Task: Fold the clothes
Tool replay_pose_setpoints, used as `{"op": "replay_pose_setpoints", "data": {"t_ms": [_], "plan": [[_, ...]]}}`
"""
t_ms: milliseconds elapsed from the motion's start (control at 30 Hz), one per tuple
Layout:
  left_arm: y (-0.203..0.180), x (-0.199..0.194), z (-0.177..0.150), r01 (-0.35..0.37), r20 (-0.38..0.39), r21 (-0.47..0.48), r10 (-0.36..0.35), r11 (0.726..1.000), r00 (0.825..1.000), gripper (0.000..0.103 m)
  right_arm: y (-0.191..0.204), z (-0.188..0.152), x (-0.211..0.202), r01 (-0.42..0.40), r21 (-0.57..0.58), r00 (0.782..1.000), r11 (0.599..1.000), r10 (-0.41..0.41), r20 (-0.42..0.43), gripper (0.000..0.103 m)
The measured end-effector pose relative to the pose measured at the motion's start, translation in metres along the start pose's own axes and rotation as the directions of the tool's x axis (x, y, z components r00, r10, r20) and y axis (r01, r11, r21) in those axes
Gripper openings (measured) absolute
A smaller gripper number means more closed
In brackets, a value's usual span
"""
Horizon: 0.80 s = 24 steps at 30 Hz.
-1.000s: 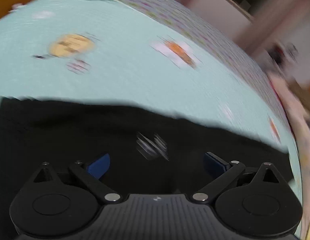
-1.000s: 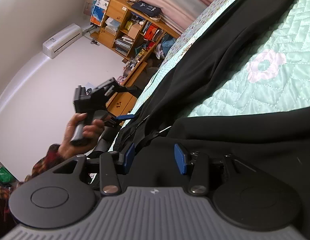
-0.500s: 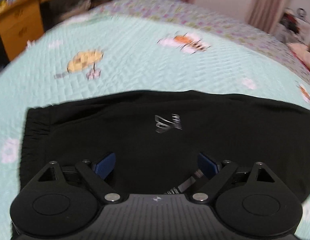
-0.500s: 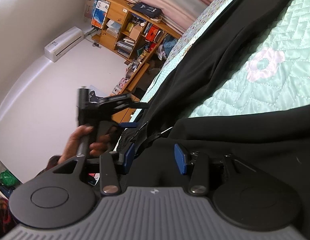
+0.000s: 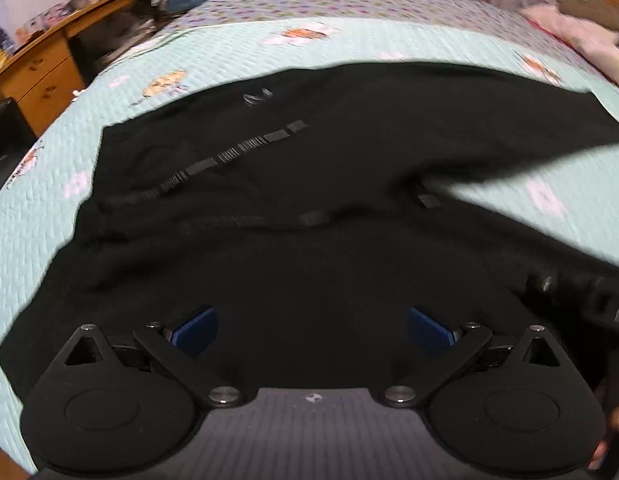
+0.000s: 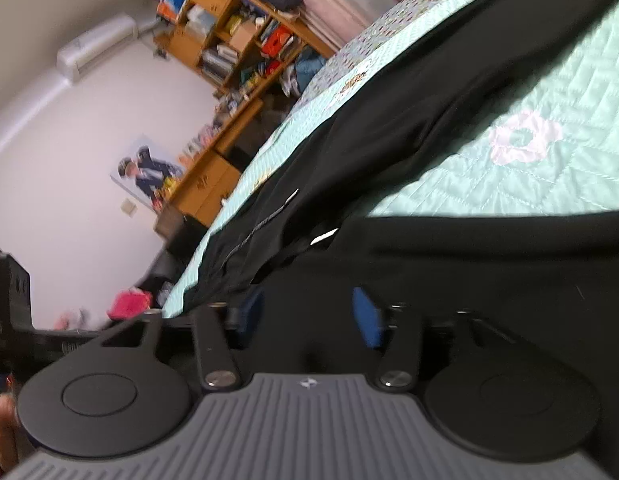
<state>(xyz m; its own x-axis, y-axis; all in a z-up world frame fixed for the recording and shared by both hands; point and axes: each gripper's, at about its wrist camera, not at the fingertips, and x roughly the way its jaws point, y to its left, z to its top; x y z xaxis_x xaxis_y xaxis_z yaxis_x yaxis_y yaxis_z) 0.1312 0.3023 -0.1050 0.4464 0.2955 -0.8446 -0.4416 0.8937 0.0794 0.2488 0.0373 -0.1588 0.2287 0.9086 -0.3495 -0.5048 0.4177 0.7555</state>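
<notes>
Black track pants (image 5: 309, 168) lie spread across the mint quilted bedspread (image 5: 389, 40), legs splayed apart — the left gripper (image 5: 309, 328) hovers above them, fingers wide, and the right gripper (image 6: 305, 316), fingers parted, grips nothing — presumably choosing hold points.

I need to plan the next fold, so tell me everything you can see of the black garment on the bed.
The black garment is a pair of soft, matte trousers lying mostly flat on the mint quilted bedspread. Its two legs split apart toward the right, bedspread showing between them. A small pale logo and a broken pale stripe mark the fabric. It is rumpled near the middle. The left gripper hovers over it, jaws wide; the right gripper sits low over one leg, jaws apart.
</notes>
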Motion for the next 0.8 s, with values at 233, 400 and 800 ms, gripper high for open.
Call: {"op": "replay_pose_setpoints", "data": {"t_ms": [233,400,800], "plan": [[-0.002,0.024,-0.039,0.054,-0.118,-0.029,-0.057,0.998,0.991,0.103,-0.006,-0.008,-0.099,0.169,0.030,0.985,0.985,-0.170,0.014,0.068],[0.000,0.022,-0.039,0.058,-0.116,-0.010,-0.059,0.998,0.991,0.103,-0.069,-0.008,-0.197,0.289,0.217,0.941,0.933,-0.318,0.117,0.053],[-0.014,0.011,-0.055,-0.016,-0.056,-0.040,0.014,0.999,0.998,0.102,-0.001,-0.041,-0.225,0.412,-0.003,0.905,0.911,-0.409,0.115,0.066]]}}
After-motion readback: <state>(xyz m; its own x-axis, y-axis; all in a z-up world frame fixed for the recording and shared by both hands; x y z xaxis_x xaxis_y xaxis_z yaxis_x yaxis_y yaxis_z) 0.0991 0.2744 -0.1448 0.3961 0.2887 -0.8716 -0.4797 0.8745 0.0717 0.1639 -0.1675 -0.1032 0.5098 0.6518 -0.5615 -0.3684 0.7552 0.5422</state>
